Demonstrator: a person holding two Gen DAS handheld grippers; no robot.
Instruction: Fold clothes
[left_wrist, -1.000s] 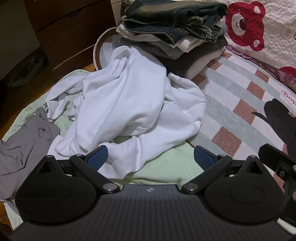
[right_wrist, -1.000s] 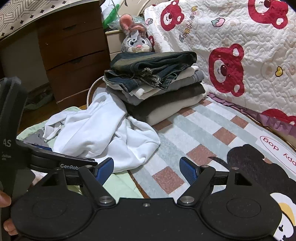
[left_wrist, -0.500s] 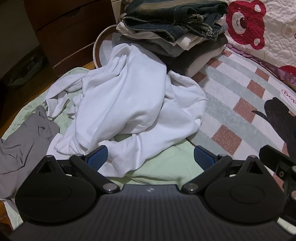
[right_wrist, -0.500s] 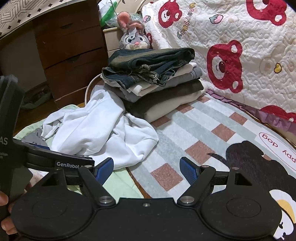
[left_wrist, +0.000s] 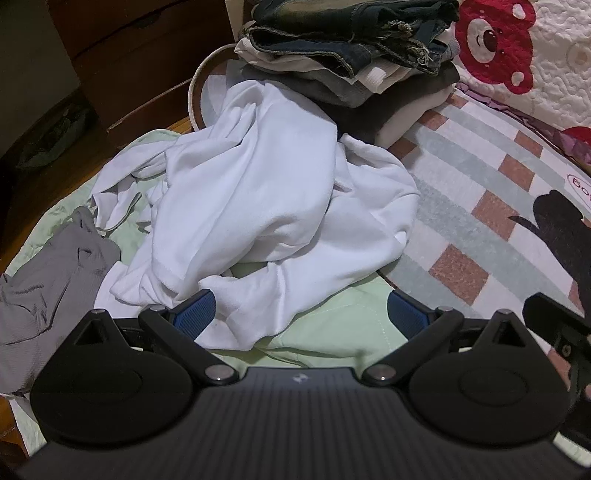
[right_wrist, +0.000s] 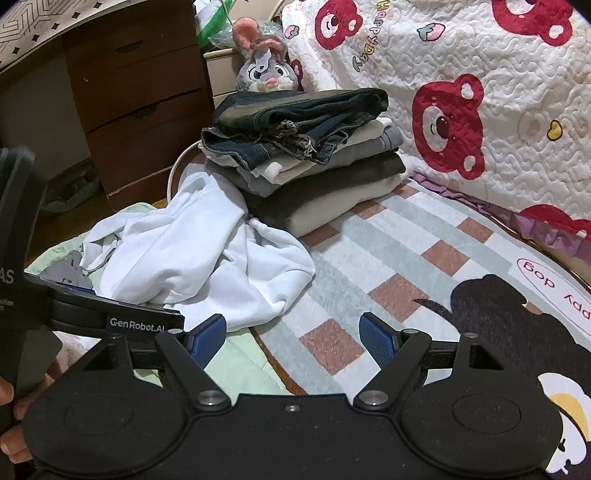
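A crumpled white garment (left_wrist: 266, 206) lies in a heap on a pale green cloth (left_wrist: 332, 328); it also shows in the right wrist view (right_wrist: 199, 258). A grey garment (left_wrist: 44, 288) lies crumpled to its left. A stack of folded clothes (right_wrist: 306, 162) topped by dark jeans stands behind the heap. My left gripper (left_wrist: 299, 314) is open and empty, low over the near edge of the white garment. My right gripper (right_wrist: 291, 336) is open and empty, above the checked mat (right_wrist: 406, 266), to the right of the heap.
A brown wooden drawer unit (right_wrist: 136, 99) stands at the back left. A bear-print quilt (right_wrist: 461, 92) hangs along the right. A plush rabbit (right_wrist: 262, 66) sits behind the stack. The left gripper's body (right_wrist: 22, 295) fills the right view's left edge.
Both grippers have come slightly nearer to the white heap and the stack. Jaws stay open. The clothes have not moved.
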